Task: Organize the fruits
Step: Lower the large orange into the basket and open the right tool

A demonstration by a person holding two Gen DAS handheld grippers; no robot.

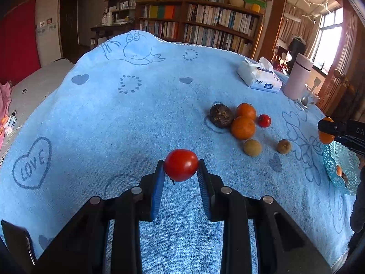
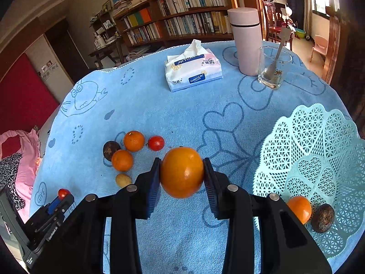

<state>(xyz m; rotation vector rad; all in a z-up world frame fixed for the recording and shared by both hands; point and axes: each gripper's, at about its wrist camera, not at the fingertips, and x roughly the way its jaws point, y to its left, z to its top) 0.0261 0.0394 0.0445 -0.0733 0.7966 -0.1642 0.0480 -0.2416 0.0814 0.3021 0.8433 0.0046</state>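
Note:
My left gripper (image 1: 181, 167) is shut on a red tomato (image 1: 181, 164) and holds it above the blue cloth. My right gripper (image 2: 181, 171) is shut on an orange (image 2: 181, 172), left of the turquoise lattice basket (image 2: 319, 141). The basket holds an orange (image 2: 300, 208) and a dark passion fruit (image 2: 322, 217). On the cloth lie two oranges (image 1: 243, 127) (image 1: 246, 110), a dark passion fruit (image 1: 221, 115), a small tomato (image 1: 264, 120) and two brown-yellow small fruits (image 1: 252, 147) (image 1: 284, 146). The right gripper also shows in the left wrist view (image 1: 328, 130).
A tissue pack (image 2: 194, 70), a pink flask (image 2: 245, 41) and a glass with a spoon (image 2: 272, 68) stand at the table's far side. The blue towel (image 1: 114, 114) covers the table. Bookshelves (image 1: 200, 22) stand behind.

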